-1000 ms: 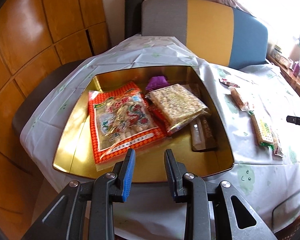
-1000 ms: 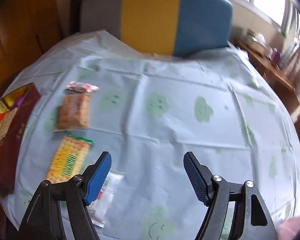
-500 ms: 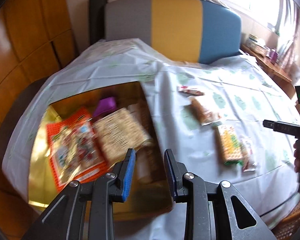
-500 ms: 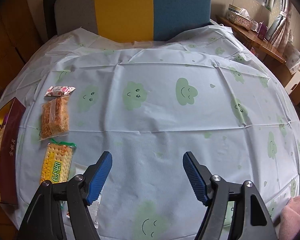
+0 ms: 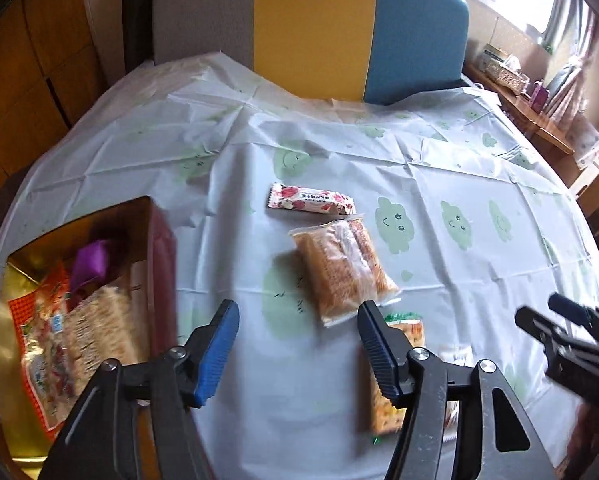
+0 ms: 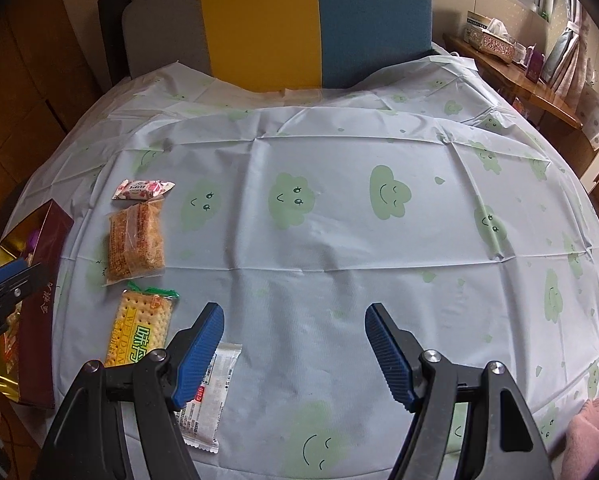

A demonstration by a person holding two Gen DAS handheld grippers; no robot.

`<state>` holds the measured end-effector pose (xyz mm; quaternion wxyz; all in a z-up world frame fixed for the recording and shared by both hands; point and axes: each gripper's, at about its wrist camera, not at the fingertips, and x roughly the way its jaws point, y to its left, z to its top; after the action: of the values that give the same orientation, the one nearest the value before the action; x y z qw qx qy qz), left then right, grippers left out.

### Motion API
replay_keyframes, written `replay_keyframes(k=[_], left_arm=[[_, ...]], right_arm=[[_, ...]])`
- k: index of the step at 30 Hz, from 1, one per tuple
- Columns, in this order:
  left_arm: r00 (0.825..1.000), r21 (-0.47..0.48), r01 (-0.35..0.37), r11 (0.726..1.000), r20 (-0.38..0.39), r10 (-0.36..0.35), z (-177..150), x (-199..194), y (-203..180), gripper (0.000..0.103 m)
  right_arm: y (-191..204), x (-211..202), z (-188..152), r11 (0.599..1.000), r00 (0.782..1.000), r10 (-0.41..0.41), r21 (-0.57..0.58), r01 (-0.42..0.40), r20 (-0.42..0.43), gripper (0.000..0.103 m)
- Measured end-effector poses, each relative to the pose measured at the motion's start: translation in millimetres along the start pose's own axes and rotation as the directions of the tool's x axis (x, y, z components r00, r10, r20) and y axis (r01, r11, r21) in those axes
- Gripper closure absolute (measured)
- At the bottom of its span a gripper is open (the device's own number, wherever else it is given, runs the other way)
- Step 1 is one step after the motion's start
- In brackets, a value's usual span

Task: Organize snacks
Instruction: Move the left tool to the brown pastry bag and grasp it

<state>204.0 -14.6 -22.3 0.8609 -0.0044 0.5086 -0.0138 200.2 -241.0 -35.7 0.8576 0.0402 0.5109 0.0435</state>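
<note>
A table under a pale tablecloth [image 6: 339,248] printed with green smiling clouds fills both views, with a chair [image 6: 299,20] of grey, yellow and blue panels behind it. At the table's left edge sits an open box [image 5: 161,248] with a dark red wall and gold lining, holding a red-checked snack bag [image 5: 43,344], a pale cracker pack [image 5: 95,332] lying partly over it, and a small purple packet [image 5: 91,260] behind them. Four snacks lie in a row on the cloth just right of the box: a yellow cracker pack [image 6: 139,330], a clear bag of golden-brown bars [image 6: 136,242], a white wrapped bar [image 6: 207,394] nearest the camera, and a small pink-patterned bar [image 6: 142,190] farthest away. The left gripper [image 5: 295,354] hovers over the cloth between the box and the row, its jaws just widened and released, with nothing between them. The right gripper [image 6: 293,356] stands spread wide over bare cloth, empty, its left finger [image 6: 197,354] overlapping the white wrapped bar in view
</note>
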Motion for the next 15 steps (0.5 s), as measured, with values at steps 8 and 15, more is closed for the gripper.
replay_keyframes(k=[8, 15], left_arm=[[0.999, -0.013, -0.002, 1.0, -0.042, 0.001, 25, 51, -21, 0.029], [0.997, -0.021, -0.029, 0.999, -0.072, 0.028, 36, 84, -28, 0.027]], right_arm=[[-8, -4, 3, 0.999, 1.0, 0.027, 0.043, -0.028, 0.008, 0.029], [-9, -3, 5, 0.997, 0.999, 0.054, 0.054, -0.054, 0.004, 0.029]])
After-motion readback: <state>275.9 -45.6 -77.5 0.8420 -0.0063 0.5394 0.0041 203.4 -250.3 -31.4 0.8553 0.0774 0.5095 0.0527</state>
